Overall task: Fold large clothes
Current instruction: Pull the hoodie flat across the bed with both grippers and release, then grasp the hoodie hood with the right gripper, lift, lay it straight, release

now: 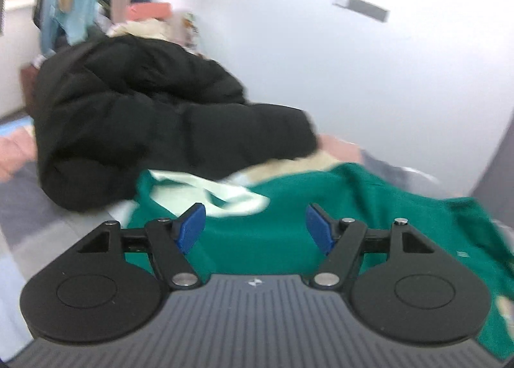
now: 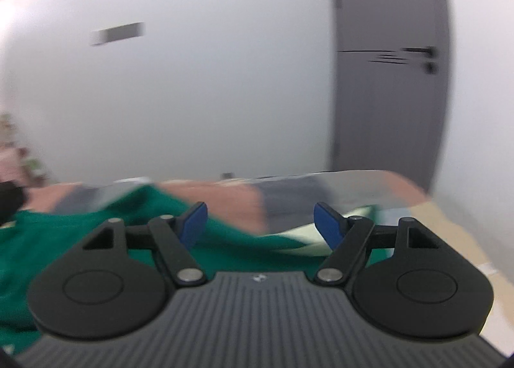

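Note:
A green garment [image 1: 289,214] with a pale mint lining [image 1: 225,197] lies spread on the surface below both grippers. My left gripper [image 1: 255,226] hangs above it, open, with nothing between its blue pads [image 1: 192,226]. The same green garment [image 2: 57,239] fills the lower left of the right wrist view, with a pale mint part [image 2: 302,233] near the right finger. Above that cloth my right gripper [image 2: 260,225] is open and holds nothing. Both views are blurred.
A bulky black padded coat [image 1: 144,117] with a cream fur trim [image 1: 298,165] lies heaped behind the green garment. Hanging clothes [image 1: 74,5] crowd the far left. The bed cover [image 2: 225,197] is pink and grey. A grey door [image 2: 388,79] stands in the white wall.

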The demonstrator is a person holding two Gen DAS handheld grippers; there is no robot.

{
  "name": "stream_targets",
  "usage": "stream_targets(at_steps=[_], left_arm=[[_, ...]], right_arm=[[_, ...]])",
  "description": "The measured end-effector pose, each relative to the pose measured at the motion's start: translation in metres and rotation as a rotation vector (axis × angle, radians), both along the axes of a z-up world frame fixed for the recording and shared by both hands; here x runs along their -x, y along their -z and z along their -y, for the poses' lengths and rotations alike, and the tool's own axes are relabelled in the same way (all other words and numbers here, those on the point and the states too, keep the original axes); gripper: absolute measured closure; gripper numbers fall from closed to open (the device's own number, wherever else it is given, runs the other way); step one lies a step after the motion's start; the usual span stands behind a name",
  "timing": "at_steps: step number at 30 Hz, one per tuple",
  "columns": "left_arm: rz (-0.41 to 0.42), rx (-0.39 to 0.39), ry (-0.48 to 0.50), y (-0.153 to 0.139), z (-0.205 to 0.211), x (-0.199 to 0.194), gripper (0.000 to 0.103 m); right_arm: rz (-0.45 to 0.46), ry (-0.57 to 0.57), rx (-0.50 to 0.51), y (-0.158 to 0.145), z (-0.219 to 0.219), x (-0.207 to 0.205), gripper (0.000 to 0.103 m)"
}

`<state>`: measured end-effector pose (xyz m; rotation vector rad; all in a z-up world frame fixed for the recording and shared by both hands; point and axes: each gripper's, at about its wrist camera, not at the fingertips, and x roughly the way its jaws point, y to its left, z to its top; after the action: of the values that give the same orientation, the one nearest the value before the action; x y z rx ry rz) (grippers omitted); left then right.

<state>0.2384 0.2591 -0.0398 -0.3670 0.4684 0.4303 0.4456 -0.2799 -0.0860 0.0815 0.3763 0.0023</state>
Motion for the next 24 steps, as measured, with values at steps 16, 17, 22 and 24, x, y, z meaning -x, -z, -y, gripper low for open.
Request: stream_targets(at_steps=[16,17,22,24], left_arm=[[-0.001,0.017,0.276,0.040,0.065,-0.020,0.029],[-0.007,0.018,0.279,0.044,0.064,-0.022,0.029],[-0.018,0.066,0.289,0.058,0.053,-0.036,0.029],[-0.022,0.089,0.292,0.063,0.050,-0.042,0.029]], right_arm=[[-0.211,-0.507,-0.060,0.069,-0.225,0.040,0.017],[-0.218,-0.507,-0.059,0.073,-0.230,0.040,0.012],[-0.290,-0.480,-0.048,0.102,-0.255,0.035,0.011],[-0.303,-0.477,-0.030,0.112,-0.262,0.033,0.011]])
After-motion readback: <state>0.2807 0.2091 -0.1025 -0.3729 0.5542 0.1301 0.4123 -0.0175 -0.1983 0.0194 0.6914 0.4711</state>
